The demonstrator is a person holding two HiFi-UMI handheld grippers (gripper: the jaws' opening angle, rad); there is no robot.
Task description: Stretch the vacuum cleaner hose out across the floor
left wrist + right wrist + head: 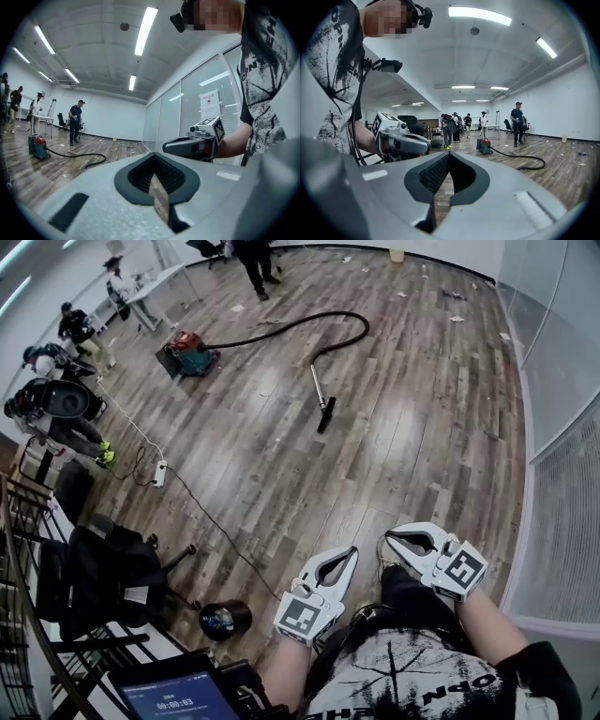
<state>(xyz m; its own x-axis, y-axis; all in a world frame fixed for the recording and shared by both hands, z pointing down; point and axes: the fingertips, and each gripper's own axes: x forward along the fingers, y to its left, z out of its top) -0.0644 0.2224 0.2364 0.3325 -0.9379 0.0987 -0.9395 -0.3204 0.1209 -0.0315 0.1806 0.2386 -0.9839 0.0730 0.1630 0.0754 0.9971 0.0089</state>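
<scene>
Gripping nothing, left hand-held gripper (351,550) and right hand-held gripper (389,536) sit closed; hose nozzle (325,416) indistinct.

Bare wood floor (394,456) lies open up to the hose (309,326), which curves from the vacuum cleaner (190,351) to its wand (322,395). On the left, a cable (211,521) and power strip (159,472) cross the boards near a black chair (103,573) and a round black object (225,619). A glass wall (553,381) closes the right side.
</scene>
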